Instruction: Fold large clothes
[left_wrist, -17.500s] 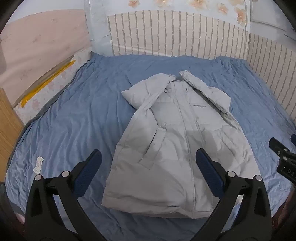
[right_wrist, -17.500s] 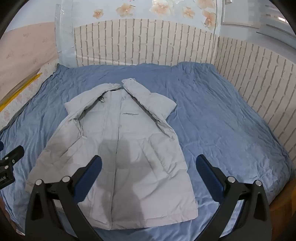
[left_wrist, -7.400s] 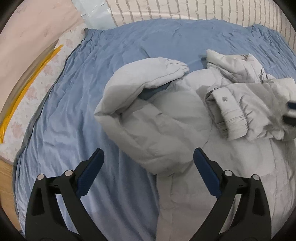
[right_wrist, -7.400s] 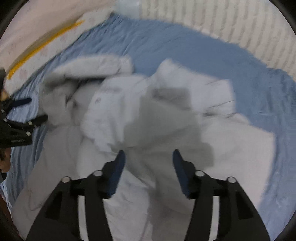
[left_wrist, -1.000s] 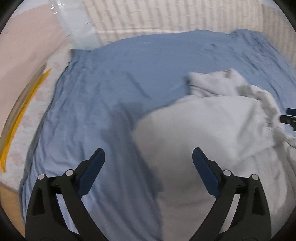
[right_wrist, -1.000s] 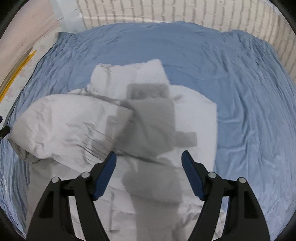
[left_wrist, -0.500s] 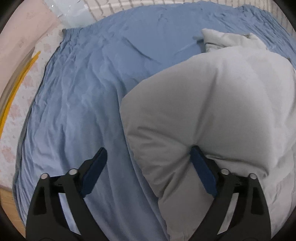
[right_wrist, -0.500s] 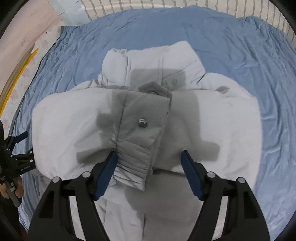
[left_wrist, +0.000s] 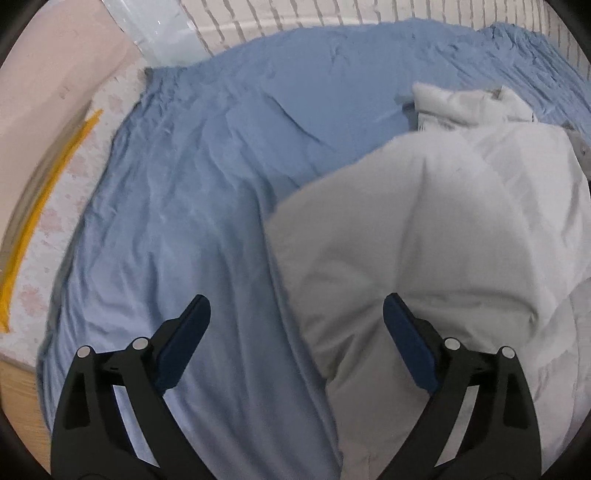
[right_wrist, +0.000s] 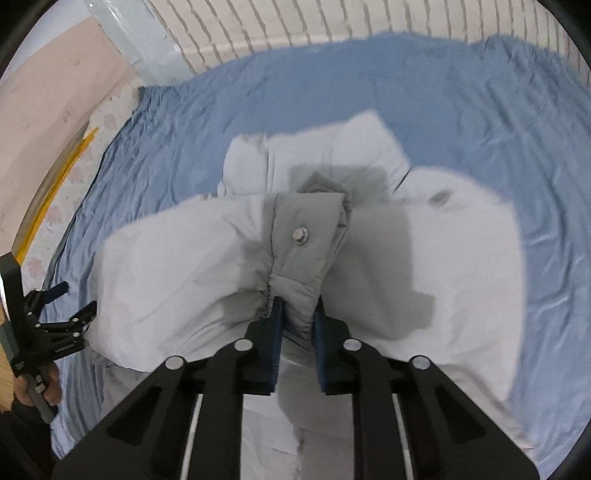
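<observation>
Right wrist: right tool (right_wrist: 298, 317) has just closed, pinching the jacket (right_wrist: 461, 258) cuff (right_wrist: 306, 240) ahead

Puffy pale-grey coat (right_wrist: 461, 258), sleeves folded inward

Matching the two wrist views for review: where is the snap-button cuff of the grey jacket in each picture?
Left wrist: cuff barely shows at the right edge, behind the jacket's bulge.
Right wrist: cuff is at centre, pinched in the right claw.
Shared landmark: the jacket's collar on the blue sheet.
</observation>
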